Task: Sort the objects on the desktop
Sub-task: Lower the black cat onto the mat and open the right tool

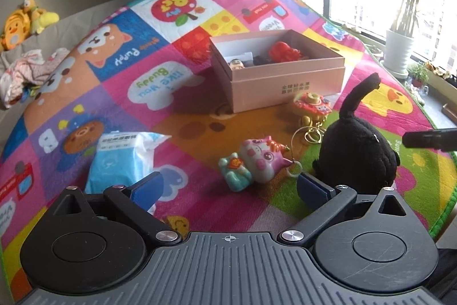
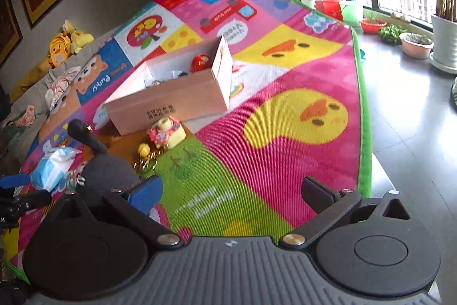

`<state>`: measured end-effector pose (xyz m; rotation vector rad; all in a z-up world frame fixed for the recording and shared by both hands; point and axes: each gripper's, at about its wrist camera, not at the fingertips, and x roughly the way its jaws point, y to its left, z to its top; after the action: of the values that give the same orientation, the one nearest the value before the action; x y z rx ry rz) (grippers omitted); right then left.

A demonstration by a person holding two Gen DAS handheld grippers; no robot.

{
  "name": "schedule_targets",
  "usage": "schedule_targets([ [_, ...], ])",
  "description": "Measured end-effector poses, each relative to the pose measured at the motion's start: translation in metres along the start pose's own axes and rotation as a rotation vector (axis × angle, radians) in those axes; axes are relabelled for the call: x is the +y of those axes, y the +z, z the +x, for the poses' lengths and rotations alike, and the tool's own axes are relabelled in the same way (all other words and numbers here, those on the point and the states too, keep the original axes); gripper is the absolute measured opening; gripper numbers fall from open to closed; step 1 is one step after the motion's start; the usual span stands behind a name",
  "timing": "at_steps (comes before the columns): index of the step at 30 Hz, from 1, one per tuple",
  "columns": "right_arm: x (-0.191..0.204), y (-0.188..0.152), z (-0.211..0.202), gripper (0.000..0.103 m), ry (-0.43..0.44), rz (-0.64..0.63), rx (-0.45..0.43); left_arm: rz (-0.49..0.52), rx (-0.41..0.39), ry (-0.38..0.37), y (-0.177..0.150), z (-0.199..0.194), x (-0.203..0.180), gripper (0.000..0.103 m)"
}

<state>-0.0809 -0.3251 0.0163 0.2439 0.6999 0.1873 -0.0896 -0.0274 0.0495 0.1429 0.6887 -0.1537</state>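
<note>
A pink open box stands on the colourful play mat and holds a red toy and small figures. In front of it lie a yellow-pink keychain toy, a pink cat figure, a black plush cat and a blue tissue pack. My left gripper is open and empty, hovering just short of the pink cat figure. My right gripper is open and empty over the green and pink mat; the box, keychain toy, plush and tissue pack lie to its left.
The mat ends at a green edge on the right, beyond it grey floor with plant pots. Yellow plush toys and crumpled cloth lie on a sofa at far left. The right gripper's finger shows at right.
</note>
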Motion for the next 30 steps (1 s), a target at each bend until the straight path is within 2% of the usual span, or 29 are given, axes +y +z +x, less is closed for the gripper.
schedule_targets([
  [5,0.018,-0.011,0.014,0.103,-0.06,-0.087,-0.03,0.051,0.021,-0.019,0.004,0.03,-0.01,0.102],
  [9,0.027,-0.016,0.017,0.103,-0.094,-0.169,-0.028,0.078,0.016,0.028,0.012,0.053,-0.008,0.102],
  [15,0.024,-0.012,0.018,0.103,-0.086,-0.149,-0.005,0.046,-0.001,0.099,0.015,0.066,0.009,0.102],
  [17,0.025,-0.01,0.018,0.103,-0.088,-0.15,0.008,0.022,0.011,0.078,0.011,0.065,0.014,0.102],
  [20,0.034,-0.01,0.023,0.103,-0.11,-0.271,0.056,-0.004,0.028,0.038,0.002,0.061,0.018,0.102],
  [23,0.031,0.007,0.026,0.103,-0.03,-0.249,0.113,-0.022,0.037,0.014,-0.008,0.057,0.021,0.102],
  [25,0.025,0.031,0.028,0.103,0.046,-0.151,0.117,-0.042,0.045,-0.001,-0.015,0.056,0.022,0.102],
  [28,0.023,0.07,0.042,0.103,0.11,-0.03,0.114,-0.071,0.03,-0.007,-0.017,0.053,0.026,0.103],
  [30,0.031,0.09,0.06,0.103,0.141,0.002,0.137,-0.075,0.032,-0.008,-0.018,0.053,0.026,0.103],
])
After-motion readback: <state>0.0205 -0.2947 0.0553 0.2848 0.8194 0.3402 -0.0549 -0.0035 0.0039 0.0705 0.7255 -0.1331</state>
